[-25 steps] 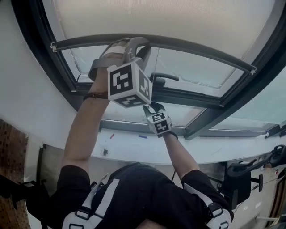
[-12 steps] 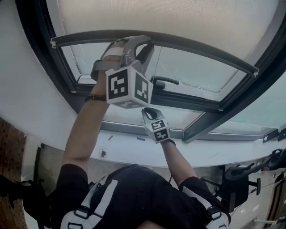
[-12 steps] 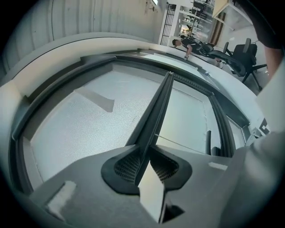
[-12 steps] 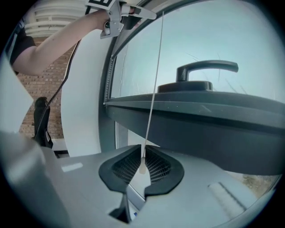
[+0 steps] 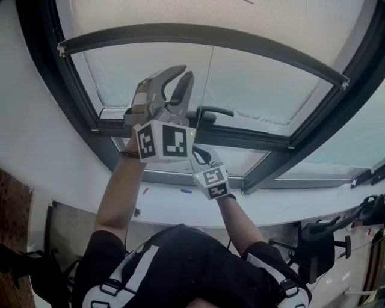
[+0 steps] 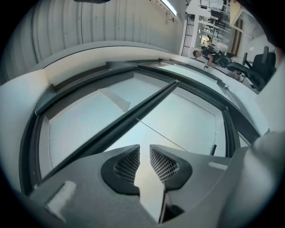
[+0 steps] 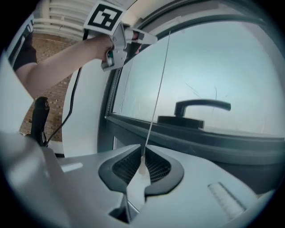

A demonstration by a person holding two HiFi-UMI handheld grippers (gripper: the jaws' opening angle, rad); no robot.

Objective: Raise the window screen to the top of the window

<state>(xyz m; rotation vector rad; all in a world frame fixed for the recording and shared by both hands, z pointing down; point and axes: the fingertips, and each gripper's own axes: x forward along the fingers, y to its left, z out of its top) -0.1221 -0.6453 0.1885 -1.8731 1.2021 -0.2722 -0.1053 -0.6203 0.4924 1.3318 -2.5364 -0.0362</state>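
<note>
The window screen [image 5: 210, 12] covers the upper part of the window. Its dark bottom bar [image 5: 198, 31] arcs across well above the window handle [image 5: 210, 112], so much of the lift appears to be left.

The right claw [image 7: 143, 153] has just been closing its jaws and now pinches the pull cord [image 7: 158, 89] at its white end piece. The cord runs straight and taut up to the middle of the bar. The left claw [image 6: 144, 149] has just been opening its jaws. They stand narrowly apart with nothing between them, below the bar and not touching it.

To do this step well, I would:
1. Keep the pinch on the cord firm so the screen cannot snap upward.
2. Let the right claw follow the bar up at an even pace.
3. Bring the left claw under the bar near its middle so both ends rise level in their tracks.

A push near 1 end would likely cant the bar and jam it.

Only the right gripper view shows the end piece gripped between the pads, where the head view shows just a thin line meeting the claw. The left gripper view shows the empty gap and the bar's underside. The head view alone shows both ends of the bar at once.
</note>
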